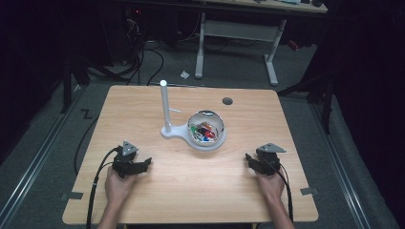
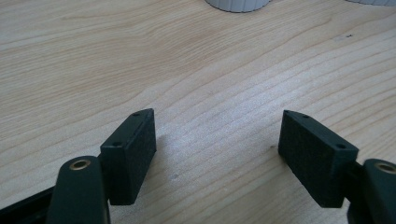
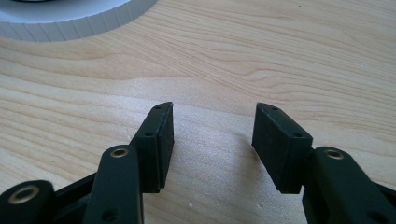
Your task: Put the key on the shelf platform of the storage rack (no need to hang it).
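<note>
A: Both tongs rest low on the bench (image 1: 143, 109), left tongs (image 1: 144, 163) and right tongs (image 1: 249, 158), each with jaws apart, nothing between them. The bowl (image 1: 206, 128) sits mid-bench on a white stand (image 1: 174, 132) with an upright post (image 1: 165, 106), well apart from both.

B: Handling?

A: It looks shiny and rounded, so probably slippery and rigid. The small coloured pieces (image 1: 204, 131) inside seem light. I'd pinch one piece, or take the rim.
</note>
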Tool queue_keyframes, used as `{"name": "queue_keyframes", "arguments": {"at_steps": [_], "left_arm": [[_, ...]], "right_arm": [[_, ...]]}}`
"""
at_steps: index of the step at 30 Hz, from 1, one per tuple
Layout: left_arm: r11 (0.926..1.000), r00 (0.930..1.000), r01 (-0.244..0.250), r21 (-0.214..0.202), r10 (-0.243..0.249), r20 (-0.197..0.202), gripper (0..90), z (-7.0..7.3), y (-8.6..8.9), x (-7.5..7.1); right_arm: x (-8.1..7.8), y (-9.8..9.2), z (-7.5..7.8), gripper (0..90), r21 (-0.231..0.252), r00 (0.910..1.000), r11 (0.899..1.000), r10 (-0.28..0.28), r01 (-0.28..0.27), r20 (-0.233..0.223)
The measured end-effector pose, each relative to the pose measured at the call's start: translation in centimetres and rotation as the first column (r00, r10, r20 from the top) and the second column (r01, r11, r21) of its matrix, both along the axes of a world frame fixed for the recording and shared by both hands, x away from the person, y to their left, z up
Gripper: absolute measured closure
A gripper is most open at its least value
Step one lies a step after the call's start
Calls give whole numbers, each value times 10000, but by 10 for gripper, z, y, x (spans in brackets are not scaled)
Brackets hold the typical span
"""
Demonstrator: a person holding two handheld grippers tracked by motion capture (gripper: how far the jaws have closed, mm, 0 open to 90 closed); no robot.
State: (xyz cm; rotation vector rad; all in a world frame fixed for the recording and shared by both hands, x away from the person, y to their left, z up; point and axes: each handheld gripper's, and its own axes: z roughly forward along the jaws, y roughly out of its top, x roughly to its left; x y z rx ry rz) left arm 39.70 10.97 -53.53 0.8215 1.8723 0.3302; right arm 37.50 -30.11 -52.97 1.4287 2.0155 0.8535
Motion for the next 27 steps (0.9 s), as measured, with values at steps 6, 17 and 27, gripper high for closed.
{"name": "queue_keyframes", "arguments": {"at_steps": [6, 17, 27], "left_arm": [[10000, 10000, -44, -52, 44, -45, 280, 0, 0, 0], [10000, 10000, -68, -60, 68, -59, 280, 0, -1, 0], [10000, 10000, -62, -50, 62, -53, 279, 0, -1, 0]], "right_arm": [[3, -4, -1, 446, 405, 9994, 9991, -80, 94, -337], [3, -4, -1, 418, 267, 9993, 9995, -179, 188, -334], [3, -4, -1, 418, 271, 9992, 9994, -188, 198, -339]]}}
